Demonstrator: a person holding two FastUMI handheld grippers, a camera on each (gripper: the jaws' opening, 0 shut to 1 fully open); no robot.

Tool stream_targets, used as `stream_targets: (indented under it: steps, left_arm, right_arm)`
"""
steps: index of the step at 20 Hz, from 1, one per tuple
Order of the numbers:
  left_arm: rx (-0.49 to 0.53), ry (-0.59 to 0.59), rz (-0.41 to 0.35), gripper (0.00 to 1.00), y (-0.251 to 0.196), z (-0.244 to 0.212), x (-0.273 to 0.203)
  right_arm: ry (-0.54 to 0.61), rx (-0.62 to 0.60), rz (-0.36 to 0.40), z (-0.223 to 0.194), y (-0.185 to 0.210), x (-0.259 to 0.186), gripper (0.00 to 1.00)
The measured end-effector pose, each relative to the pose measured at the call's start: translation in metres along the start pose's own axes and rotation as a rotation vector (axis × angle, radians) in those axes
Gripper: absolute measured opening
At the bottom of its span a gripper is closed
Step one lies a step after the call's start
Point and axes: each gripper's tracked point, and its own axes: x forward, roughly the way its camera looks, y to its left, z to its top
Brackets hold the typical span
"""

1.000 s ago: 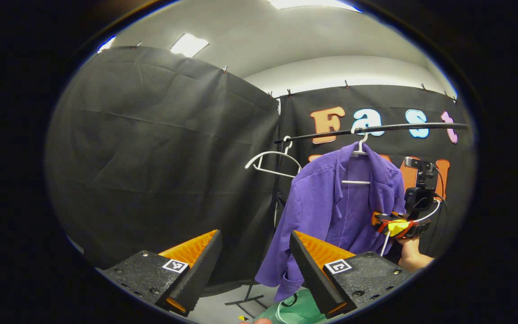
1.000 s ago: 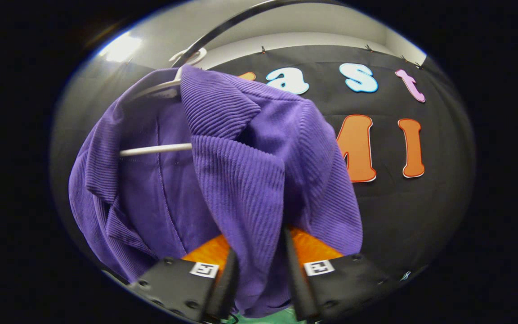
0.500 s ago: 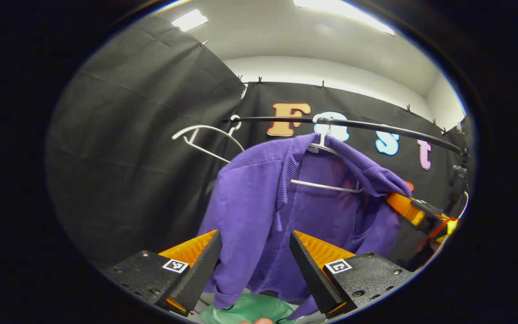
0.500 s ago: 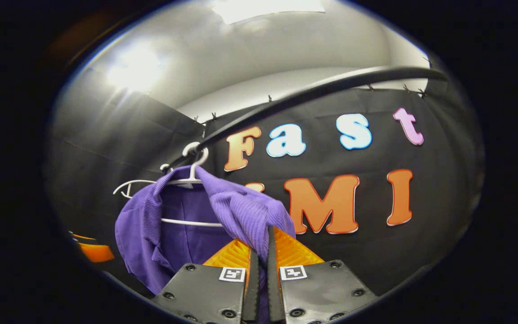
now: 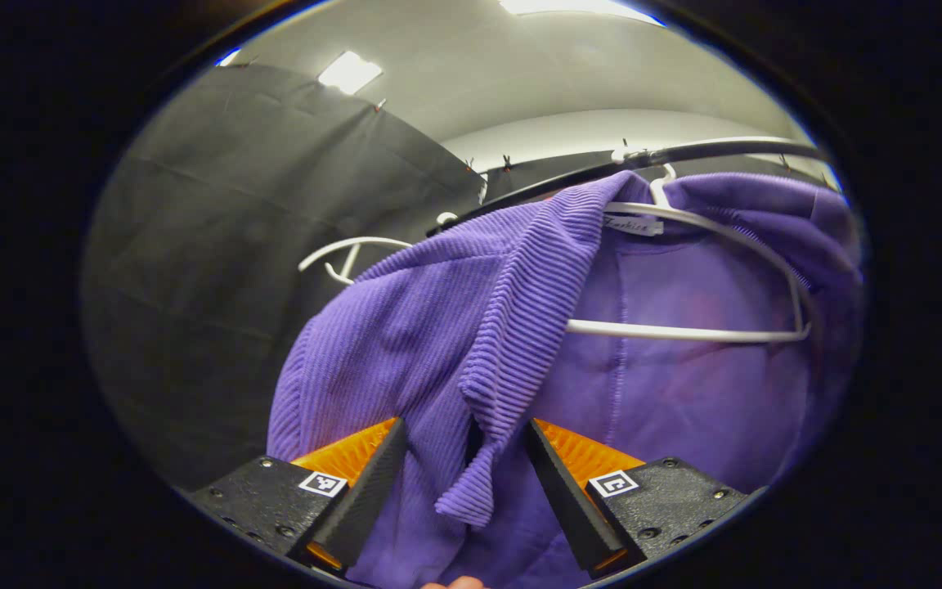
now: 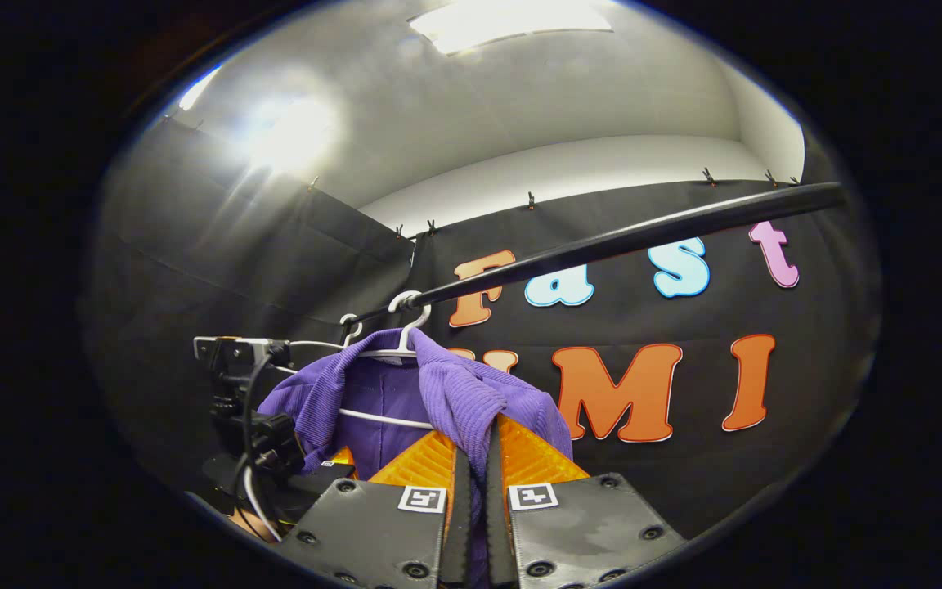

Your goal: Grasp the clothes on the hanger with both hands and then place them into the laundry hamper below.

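Observation:
A purple ribbed shirt hangs on a white hanger from a black rail. In the left gripper view the shirt is very close. My left gripper is open, and the shirt's front edge droops between its orange fingers. In the right gripper view my right gripper is shut on a fold of the shirt at its right shoulder, below the hanger's hook. The left gripper also appears there, low against the shirt's far side.
An empty white hanger hangs on the rail to the left of the shirt. The rail runs up to the right in the right gripper view. Black cloth walls close in the back and left.
My left gripper has moved in close to the shirt, so that the front edge now lies between its open fingers. The right gripper stays shut on the shoulder fold.

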Motion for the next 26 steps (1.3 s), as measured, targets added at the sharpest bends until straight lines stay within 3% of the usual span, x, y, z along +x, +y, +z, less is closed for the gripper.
stream_targets:
  steps: [3,8,12,18,20,21,23,26]
  left_arm:
    - [0.086,-0.05,-0.005,0.9,0.016,0.007,0.006]
    - [0.096,-0.073,-0.092,0.1,0.049,0.061,-0.017]
    - [0.045,-0.109,-0.1,0.1,0.081,0.122,-0.013]
    - [-0.036,-0.157,-0.12,0.1,0.106,0.187,0.042]
    - [-0.042,-0.15,-0.158,0.07,0.1,0.187,0.066]
    - [-0.032,-0.137,-0.179,0.12,0.097,0.181,0.079]
    - [-0.026,-0.108,-0.219,0.12,0.097,0.162,0.102]
    - [-0.156,-0.006,-0.289,0.1,0.089,0.112,0.124]
  right_arm:
    - [0.007,0.013,-0.009,-0.007,-0.008,0.004,0.15]
    - [-0.011,0.013,-0.091,-0.016,-0.03,0.018,0.15]
    - [-0.041,-0.007,-0.173,-0.014,-0.052,0.03,0.15]
    - [-0.05,0.011,-0.227,-0.011,-0.073,0.05,0.15]
    - [-0.052,0.035,-0.229,-0.009,-0.076,0.054,0.15]
    - [-0.054,0.05,-0.225,-0.008,-0.076,0.057,0.15]
    - [-0.068,0.078,-0.214,-0.005,-0.076,0.06,0.15]
    - [-0.065,0.132,-0.181,-0.007,-0.076,0.062,0.15]
